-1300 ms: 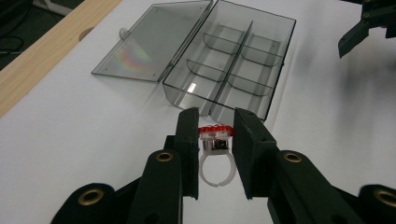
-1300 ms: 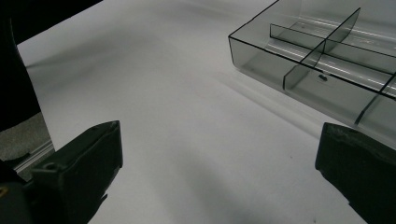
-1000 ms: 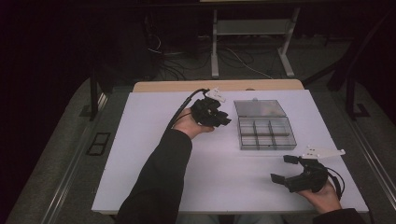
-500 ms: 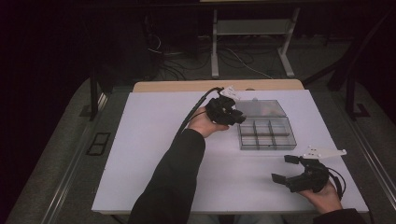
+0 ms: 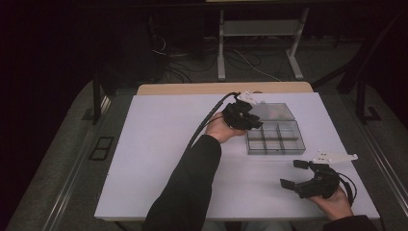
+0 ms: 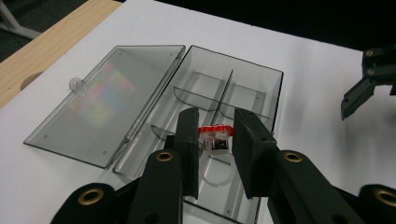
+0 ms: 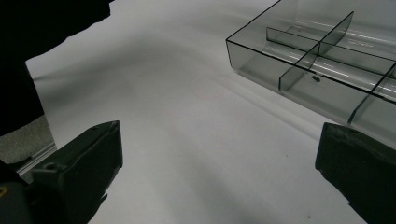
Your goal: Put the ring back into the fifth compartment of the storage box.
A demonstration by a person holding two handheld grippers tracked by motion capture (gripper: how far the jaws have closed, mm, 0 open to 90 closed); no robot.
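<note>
The left tool (image 6: 212, 140) was clamped on a small red-topped part (image 6: 215, 136) and held it just above the near compartments of the clear divided box (image 6: 261, 84), whose lid (image 6: 100, 100) lay open flat beside it. By my judgement the part was carried but not yet released. The right tool (image 5: 297, 174) rested with its jaws wide apart, empty, near the box on the white table (image 5: 159, 144). The left gripper view showed the red part; the high view showed both hands.

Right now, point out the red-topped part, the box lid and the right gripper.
red-topped part (image 6: 215, 129): left gripper view, its red cap.
box lid (image 6: 105, 100): left gripper view, its flat panel.
right gripper (image 5: 294, 173): high view, between its fingertips.
</note>
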